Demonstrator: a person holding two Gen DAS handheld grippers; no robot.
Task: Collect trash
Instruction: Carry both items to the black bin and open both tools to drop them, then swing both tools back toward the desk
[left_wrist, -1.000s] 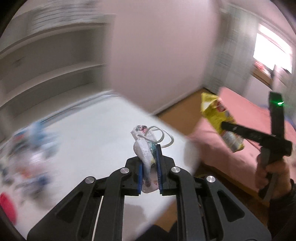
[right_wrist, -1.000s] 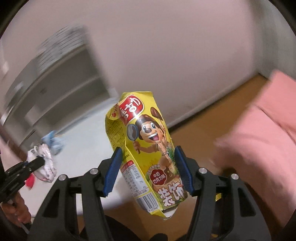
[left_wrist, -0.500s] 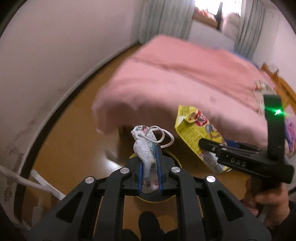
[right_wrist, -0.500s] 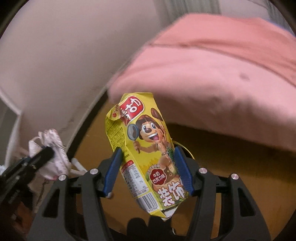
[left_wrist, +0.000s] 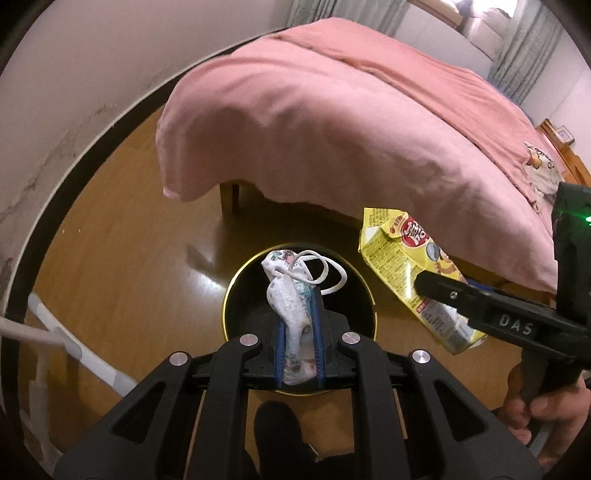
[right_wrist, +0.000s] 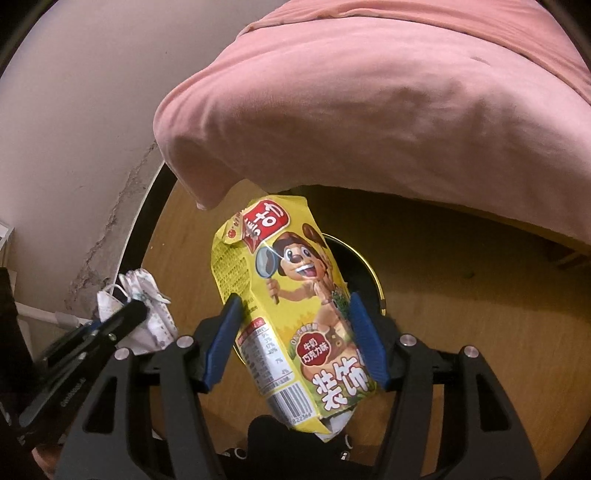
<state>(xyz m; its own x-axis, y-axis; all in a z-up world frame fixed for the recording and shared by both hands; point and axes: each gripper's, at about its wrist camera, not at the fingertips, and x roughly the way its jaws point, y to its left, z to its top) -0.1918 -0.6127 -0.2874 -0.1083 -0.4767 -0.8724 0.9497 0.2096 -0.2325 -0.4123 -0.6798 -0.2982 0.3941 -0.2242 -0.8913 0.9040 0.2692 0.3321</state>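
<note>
My left gripper (left_wrist: 298, 295) is shut on a crumpled white face mask (left_wrist: 290, 295) with a loose ear loop, held right above a round black bin (left_wrist: 236, 295) with a gold rim on the wooden floor. My right gripper (right_wrist: 295, 306) is shut on a yellow snack bag (right_wrist: 291, 295) with a cartoon figure, held over the same bin (right_wrist: 364, 266). In the left wrist view the bag (left_wrist: 410, 269) hangs to the right of the bin. In the right wrist view the mask (right_wrist: 144, 299) shows at the left.
A bed with a pink cover (left_wrist: 351, 110) overhangs just behind the bin; its wooden leg (left_wrist: 231, 195) stands close by. A white wall with a dark baseboard (left_wrist: 74, 173) curves on the left. A white cable (left_wrist: 74, 347) lies on the floor at left.
Both grippers swung away from the white table and shelves toward the floor by the bed. They now hover over the black bin, each still holding its item.
</note>
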